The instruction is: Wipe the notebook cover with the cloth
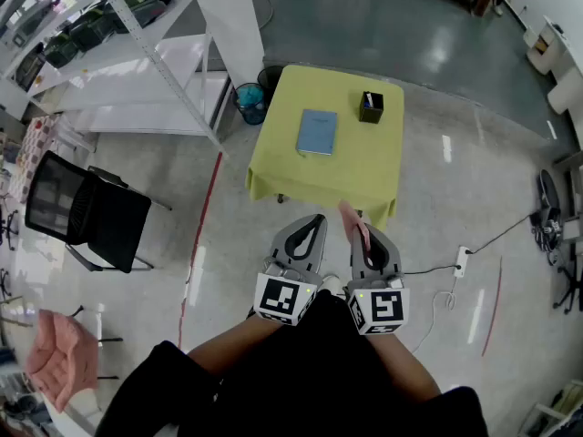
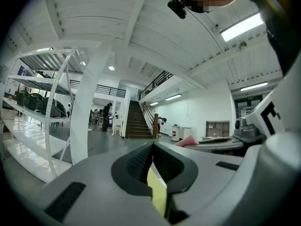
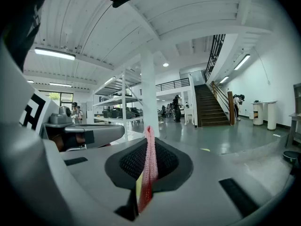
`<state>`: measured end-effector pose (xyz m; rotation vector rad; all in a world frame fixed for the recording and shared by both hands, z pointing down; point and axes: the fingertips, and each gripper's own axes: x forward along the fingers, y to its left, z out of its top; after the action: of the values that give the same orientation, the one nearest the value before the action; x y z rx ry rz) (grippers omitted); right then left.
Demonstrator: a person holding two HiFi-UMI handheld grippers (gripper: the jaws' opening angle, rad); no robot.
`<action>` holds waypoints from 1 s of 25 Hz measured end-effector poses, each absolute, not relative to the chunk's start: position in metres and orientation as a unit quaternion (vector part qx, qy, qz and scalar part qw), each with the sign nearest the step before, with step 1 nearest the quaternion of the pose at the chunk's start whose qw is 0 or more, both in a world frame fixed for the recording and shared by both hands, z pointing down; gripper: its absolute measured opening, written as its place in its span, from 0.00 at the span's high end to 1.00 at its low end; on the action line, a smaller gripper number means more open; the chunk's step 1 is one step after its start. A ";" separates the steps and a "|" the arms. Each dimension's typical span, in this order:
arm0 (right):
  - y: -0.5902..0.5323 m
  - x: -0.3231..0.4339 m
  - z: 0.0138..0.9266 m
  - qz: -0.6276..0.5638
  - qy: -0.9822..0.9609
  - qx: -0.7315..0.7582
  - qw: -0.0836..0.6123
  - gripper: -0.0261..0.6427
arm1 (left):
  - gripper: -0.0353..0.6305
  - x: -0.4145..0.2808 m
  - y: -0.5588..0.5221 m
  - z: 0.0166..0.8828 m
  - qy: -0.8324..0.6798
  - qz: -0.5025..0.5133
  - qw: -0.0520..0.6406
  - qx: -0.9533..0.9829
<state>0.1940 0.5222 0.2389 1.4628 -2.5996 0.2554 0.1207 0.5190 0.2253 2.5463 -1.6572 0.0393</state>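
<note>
A: Head view: blue notebook (image 1: 317,132) flat on yellow table (image 1: 364,176), well ahead of left gripper (image 1: 316,218) and right gripper (image 1: 364,235). Not yet wiped.

B: Left gripper view: jaws together, nothing held.

A: Right gripper view: jaws clamped on thin fold of pink cloth (image 3: 150,171).

B: Risks noted: slim bite, possible slip under wiping pressure; unbraced notebook liable to slide toward black pen holder (image 1: 370,106).

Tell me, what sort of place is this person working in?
Probably a big open workshop or lab hall: white metal shelving on a glossy grey floor, a staircase up to a railed upper level, and a small yellow-covered table holding a blue notebook.
</note>
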 end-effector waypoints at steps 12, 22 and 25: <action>0.506 0.220 0.258 0.146 -0.874 0.462 0.024 0.90 | 0.92 0.129 0.502 0.236 -0.583 0.039 0.047 0.810; 0.464 0.210 0.280 0.164 -0.880 0.445 0.019 0.90 | 0.92 0.082 0.449 0.253 -0.618 0.053 0.065 0.782; 0.441 0.198 0.288 0.164 -0.876 0.453 0.029 0.90 | 0.92 0.065 0.417 0.255 -0.615 0.050 0.061 0.784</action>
<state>0.1976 0.4406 0.2881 1.3982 -2.7003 0.5063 0.0648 0.4165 0.2550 2.3724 -1.8608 0.1517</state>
